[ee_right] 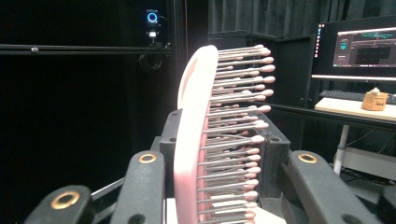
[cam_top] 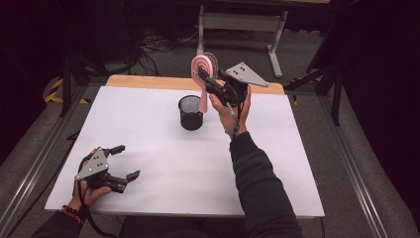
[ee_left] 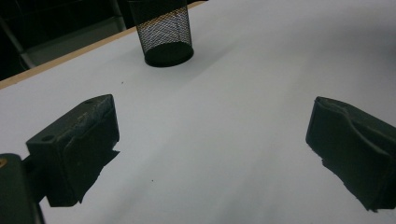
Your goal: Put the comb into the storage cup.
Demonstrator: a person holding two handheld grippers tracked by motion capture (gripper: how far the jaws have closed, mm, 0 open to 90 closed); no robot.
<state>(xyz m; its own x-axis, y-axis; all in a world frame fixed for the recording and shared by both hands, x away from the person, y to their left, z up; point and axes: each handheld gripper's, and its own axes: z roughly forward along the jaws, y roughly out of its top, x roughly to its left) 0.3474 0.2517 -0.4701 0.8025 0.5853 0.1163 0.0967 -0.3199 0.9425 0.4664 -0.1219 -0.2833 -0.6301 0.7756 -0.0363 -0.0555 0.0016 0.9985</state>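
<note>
White sheeting covers one broad worktop (cam_top: 163, 163), with a strip of bare wood showing along its far edge. On it stands one black mesh cup (cam_top: 190, 112), upright and open at the top, set a little toward the far side near the middle. In the left gripper view the same cup (ee_left: 163, 35) sits beyond the two black jaws on the pale surface.

Two forearms come in from the near side, each hand holding one gripper. The right gripper (cam_top: 208, 82) is raised above the far part of the worktop, just to the right of the cup, on a dark-sleeved arm. It is clenched around one pink hairbrush (cam_top: 202, 74). The brush stands nearly upright with its long axis vertical: the rounded head is on top, above the jaws, and the thin pink handle hangs down beside the cup's rim; whether the handle touches the cup cannot be told. In the right gripper view the hairbrush (ee_right: 201, 140) rises edge-on between the jaws, its pink-tipped bristles pointing to the right of that view.

The left gripper (cam_top: 126, 163) lies low at the near left corner of the worktop, well apart from the cup. Its jaws are spread wide with nothing between them.
</note>
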